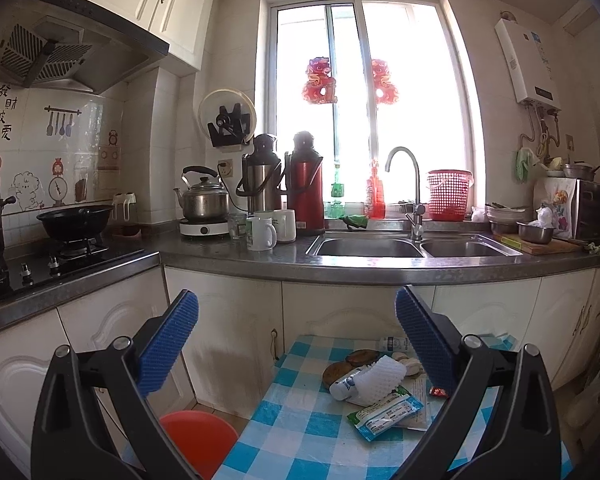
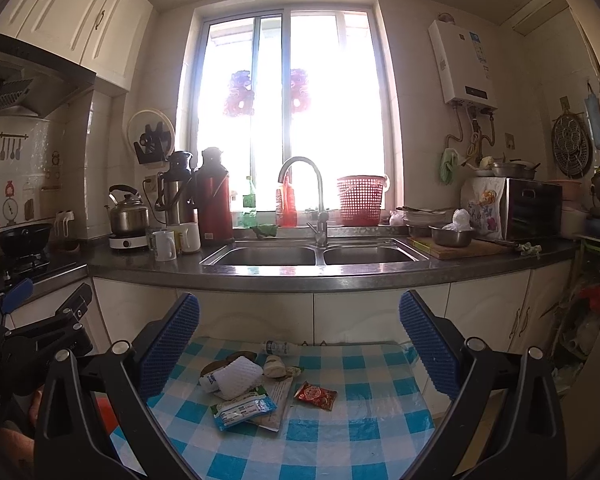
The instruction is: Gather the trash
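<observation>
In the left wrist view our left gripper (image 1: 296, 336) hangs with jaws spread wide and empty. The trash pile (image 1: 374, 392) lies on the checked bench (image 1: 300, 432), below and toward the right finger; the red bin (image 1: 198, 438) sits low to the left, beside the bench.

In the right wrist view our right gripper (image 2: 298, 340) is likewise agape and holds nothing. The pile (image 2: 244, 388) lies toward its left finger, the blue-green wrapper (image 2: 244, 410) running crosswise and the red sachet (image 2: 315, 396) nearly centred, so we judge the right nearer.
</observation>
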Demonstrator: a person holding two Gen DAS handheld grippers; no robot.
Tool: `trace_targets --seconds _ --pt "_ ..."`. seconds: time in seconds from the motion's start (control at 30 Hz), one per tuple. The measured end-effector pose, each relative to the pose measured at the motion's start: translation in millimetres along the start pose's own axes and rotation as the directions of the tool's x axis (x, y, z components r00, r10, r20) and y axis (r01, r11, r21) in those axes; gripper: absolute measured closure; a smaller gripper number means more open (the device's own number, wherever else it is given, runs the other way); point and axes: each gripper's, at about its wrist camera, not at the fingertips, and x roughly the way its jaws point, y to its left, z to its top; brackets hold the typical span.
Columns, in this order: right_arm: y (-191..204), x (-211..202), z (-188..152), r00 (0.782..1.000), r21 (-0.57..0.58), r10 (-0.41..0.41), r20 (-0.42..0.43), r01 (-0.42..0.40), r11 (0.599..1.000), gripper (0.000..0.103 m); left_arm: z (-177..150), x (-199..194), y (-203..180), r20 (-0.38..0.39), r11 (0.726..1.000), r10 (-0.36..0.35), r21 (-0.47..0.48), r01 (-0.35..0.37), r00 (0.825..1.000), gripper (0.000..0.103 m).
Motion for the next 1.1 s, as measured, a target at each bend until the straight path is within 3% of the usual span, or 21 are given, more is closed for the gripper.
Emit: trace_targets --seconds 0.17,0.3,0.47,0.63,0.73,1.0,1.1 --pt "-8.5 16.7 -18.0 0.999 -0.036 0.020 -0.029 -0.021 0.999 0.004 -23.0 20.6 2.2 -0.040 1.000 -0.011 0.008 0.011 0.999 0.004" --pt "-28.2 40.4 -39.6 0.998 -0.015 0.030 -0.064 -0.031 0.999 0.004 -51.1 49.3 7.0 -0.127 0.999 -0.040 0.002 0.040 0.991 0.004" --pt "-60.0 87.5 -75.4 0.981 0.072 0.087 -0.171 -0.076 0.995 0.004 -88.9 85.4 6.0 -0.223 0.984 -0.178 -0.015 0.179 0.958 0.004" --pt "-85.9 143.0 -115.0 0.937 0.193 0.180 -0.301 -0.125 0.973 0.004 -115.9 121.2 -10.5 -0.308 0.951 -0.293 0.002 0.309 0.905 0.004" --pt "-102.1 177.1 -135.1 0.896 0.299 0.253 -0.366 -0.144 0.943 0.004 -126.7 139.6 -25.3 -0.351 0.923 -0.346 0.041 0.383 0.870 0.004" --pt "-136.8 244.8 -152.0 0.839 0.460 0.364 -0.404 -0.157 0.874 0.004 -141.9 181.2 -63.7 -0.393 0.876 -0.404 0.092 0.473 0.826 0.004" --pt "-140.6 267.6 -158.5 0.823 0.442 0.373 -0.429 -0.169 0.881 0.004 -147.8 194.7 -80.2 -0.405 0.852 -0.424 0.124 0.508 0.810 0.004"
